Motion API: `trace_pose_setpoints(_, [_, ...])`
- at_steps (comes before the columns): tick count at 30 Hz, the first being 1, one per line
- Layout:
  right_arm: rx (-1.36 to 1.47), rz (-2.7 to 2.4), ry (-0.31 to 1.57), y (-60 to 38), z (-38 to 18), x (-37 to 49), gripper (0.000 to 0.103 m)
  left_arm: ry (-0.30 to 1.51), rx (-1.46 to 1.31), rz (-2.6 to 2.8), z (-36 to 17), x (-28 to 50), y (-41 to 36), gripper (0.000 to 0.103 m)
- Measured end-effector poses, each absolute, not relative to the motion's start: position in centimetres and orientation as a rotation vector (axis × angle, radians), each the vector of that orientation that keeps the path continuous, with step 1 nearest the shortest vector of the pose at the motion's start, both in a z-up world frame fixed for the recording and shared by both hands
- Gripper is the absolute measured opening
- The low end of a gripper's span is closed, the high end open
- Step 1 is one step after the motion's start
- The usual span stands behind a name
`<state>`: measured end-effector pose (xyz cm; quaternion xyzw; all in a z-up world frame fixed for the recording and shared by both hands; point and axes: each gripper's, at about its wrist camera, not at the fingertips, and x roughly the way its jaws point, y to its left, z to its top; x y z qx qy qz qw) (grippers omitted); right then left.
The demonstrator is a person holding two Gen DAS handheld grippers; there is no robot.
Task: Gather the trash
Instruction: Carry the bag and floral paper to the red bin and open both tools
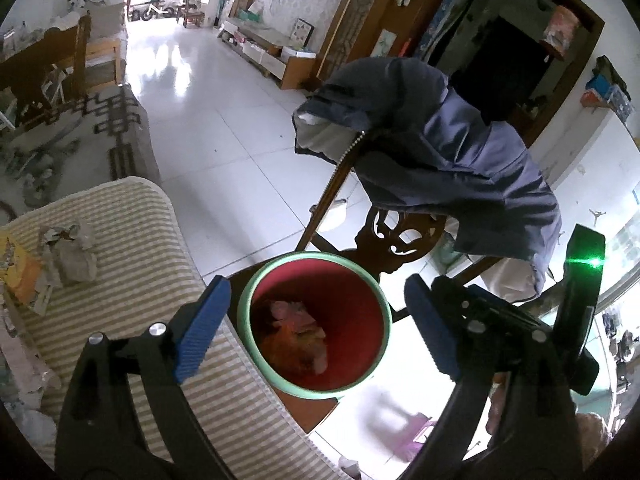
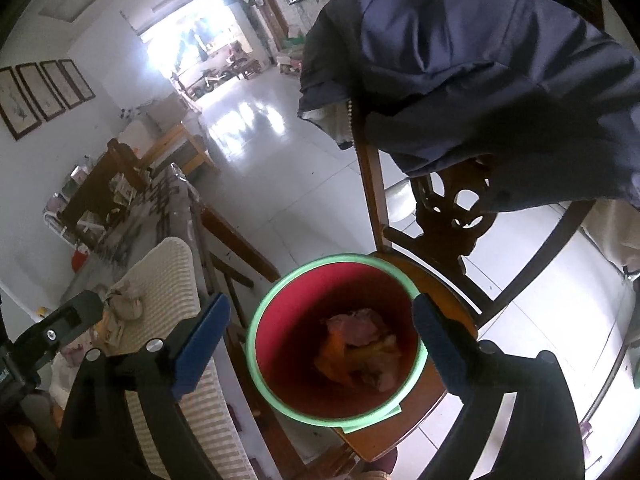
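A red bin with a green rim (image 1: 245,300) (image 2: 256,320) stands on a wooden chair seat (image 2: 436,280). Crumpled pinkish and orange trash (image 1: 298,330) (image 2: 360,348) lies in its bottom. My left gripper (image 1: 318,326) is open and empty, above the bin's mouth. My right gripper (image 2: 320,344) is open and empty, also above the bin. The right gripper's body shows at the right of the left wrist view (image 1: 576,308). Crumpled grey paper (image 1: 70,254) (image 2: 126,300) lies on the striped cloth (image 1: 132,240) to the left.
A blue jacket (image 1: 440,148) (image 2: 480,60) hangs over the carved chair back (image 1: 400,236) behind the bin. A yellow packet (image 1: 16,272) lies beside the grey paper. A patterned table (image 1: 60,140), wooden furniture and a white tiled floor (image 1: 224,120) lie beyond.
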<state>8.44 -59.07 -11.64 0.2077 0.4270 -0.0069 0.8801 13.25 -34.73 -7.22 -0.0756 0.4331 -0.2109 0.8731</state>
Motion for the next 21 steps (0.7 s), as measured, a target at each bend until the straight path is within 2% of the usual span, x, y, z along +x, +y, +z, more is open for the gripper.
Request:
trace_pose_setpoints(11, [0.392,0.085,0.896,-53.1,-10.5,8.6,0.089,0.835,-0.169,-0.377,-5.1,9.8,-29.1,0.086])
trace_pose_setpoints(21, [0.243,0.231,0.944,-42.1,-10.1,7.9,0.089,0.807,-0.263,-0.232,-5.1,6.2,-17.2,0.086])
